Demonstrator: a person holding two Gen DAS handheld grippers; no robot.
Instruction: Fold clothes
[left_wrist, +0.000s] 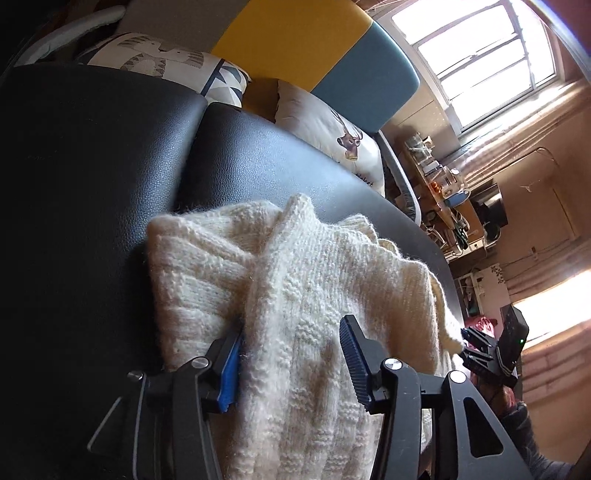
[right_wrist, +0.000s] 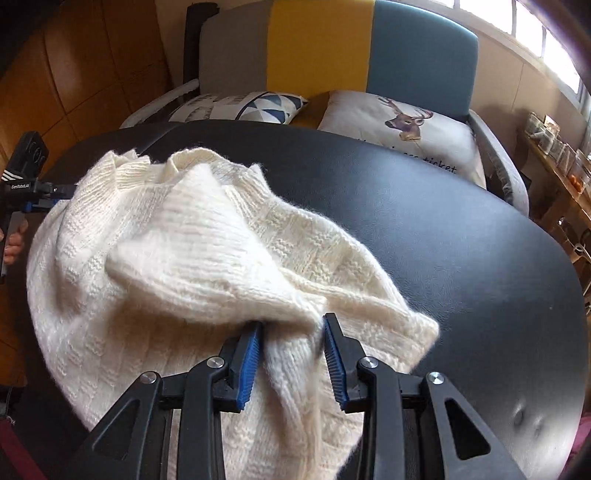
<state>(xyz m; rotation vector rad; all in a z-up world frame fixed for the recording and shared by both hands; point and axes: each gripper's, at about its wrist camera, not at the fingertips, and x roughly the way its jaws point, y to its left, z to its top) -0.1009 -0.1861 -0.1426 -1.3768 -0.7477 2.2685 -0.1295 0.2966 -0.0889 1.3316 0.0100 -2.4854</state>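
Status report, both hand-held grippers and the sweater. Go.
Left hand-held gripper open, knit between its fingers. Right hand-held gripper likewise open astride a bunched fold. Cream sweater rumpled on the black table, unfolded. Nothing in the way.

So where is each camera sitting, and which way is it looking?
Left wrist view: sits on the left gripper, looking along its fingers across the cream sweater on the black table toward the window; the right gripper shows at right.
Right wrist view: sits on the right gripper, facing the sofa; the left gripper and a hand show at left.
Shared: sweater, table, deer cushion, sofa.
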